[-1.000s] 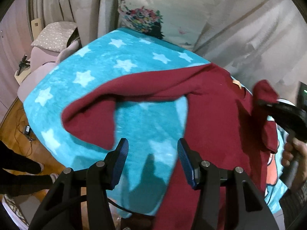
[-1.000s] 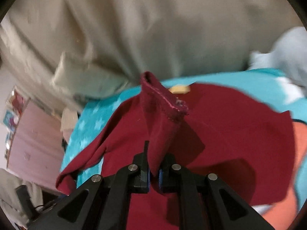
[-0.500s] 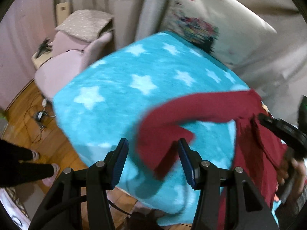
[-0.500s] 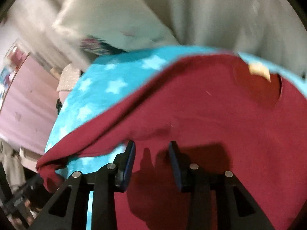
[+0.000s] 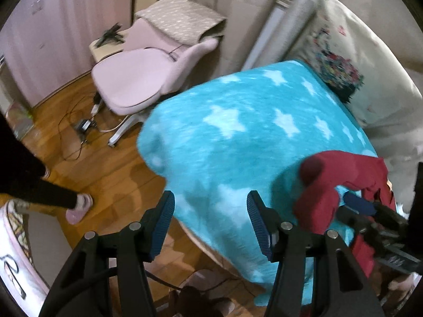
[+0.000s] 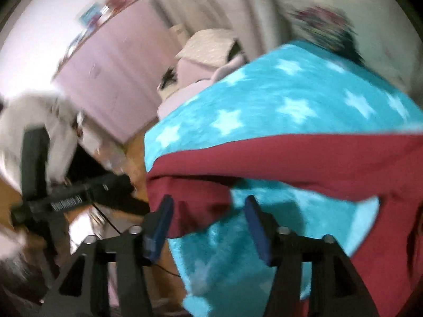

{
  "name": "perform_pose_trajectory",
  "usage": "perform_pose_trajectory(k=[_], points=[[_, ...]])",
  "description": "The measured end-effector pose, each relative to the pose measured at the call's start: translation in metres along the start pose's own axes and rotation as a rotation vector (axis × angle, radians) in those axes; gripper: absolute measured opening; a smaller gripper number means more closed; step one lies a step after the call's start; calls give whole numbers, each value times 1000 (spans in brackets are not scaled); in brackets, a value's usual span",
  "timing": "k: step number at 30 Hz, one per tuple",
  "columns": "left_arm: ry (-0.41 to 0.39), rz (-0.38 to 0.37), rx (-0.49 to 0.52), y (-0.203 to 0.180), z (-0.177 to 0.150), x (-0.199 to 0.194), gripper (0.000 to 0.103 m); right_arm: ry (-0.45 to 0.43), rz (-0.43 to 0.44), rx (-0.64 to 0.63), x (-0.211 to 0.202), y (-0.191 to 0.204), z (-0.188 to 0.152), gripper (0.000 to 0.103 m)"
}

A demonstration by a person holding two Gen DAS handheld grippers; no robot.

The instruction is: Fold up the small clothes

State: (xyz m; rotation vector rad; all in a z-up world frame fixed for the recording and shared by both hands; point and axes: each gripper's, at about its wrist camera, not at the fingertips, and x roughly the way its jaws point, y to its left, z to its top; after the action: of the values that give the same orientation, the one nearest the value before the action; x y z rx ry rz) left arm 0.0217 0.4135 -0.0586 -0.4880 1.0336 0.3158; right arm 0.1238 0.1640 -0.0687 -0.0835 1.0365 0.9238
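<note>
A dark red long-sleeved top lies on a turquoise star blanket. In the right wrist view its long sleeve stretches left, and the cuff end lies between the open fingers of my right gripper. In the left wrist view the sleeve is bunched at the right, with the right gripper's blue pad beside it. My left gripper is open and empty, above the blanket's near edge, left of the sleeve.
A pink chair with a grey cushion stands left of the bed over a wooden floor with cables. A floral pillow leans at the bed's far end. A person's leg and slipper are at the left.
My right gripper let go of the red cloth, opened, and moved left to the sleeve cuff. My left gripper swung left, away from the top, toward the bed's edge and floor.
</note>
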Motion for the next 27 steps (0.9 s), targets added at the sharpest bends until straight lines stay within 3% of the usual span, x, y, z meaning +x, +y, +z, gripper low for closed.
perform_pose_trajectory(k=[2,3,4,5,10,12,14,19,27], points=[[1,4,-30,12,-2,-3,56,54,4,-15,21,1,0,64],[3,4,-42,16,-3,-3,56,89,19,-2,34,-1,3,53],[3,2,-57,21,-3,-4,56,131,74,36,45,-2,8,19],[1,1,-65,24,-3,-5,56,140,105,59,45,-2,13,13],[-13,-24,-105,28,4,-9,56,-57,257,67,-6,23,80,13],[-18,-38,-104,25,7,-10,56,-144,302,87,-36,19,101,13],[-25,-55,-87,18,11,-10,56,-177,316,110,-62,5,107,13],[-31,-103,-36,-6,21,-6,56,-133,139,149,-114,-48,68,13],[15,-182,93,-71,23,15,56,-43,-350,479,-232,-196,-65,12]])
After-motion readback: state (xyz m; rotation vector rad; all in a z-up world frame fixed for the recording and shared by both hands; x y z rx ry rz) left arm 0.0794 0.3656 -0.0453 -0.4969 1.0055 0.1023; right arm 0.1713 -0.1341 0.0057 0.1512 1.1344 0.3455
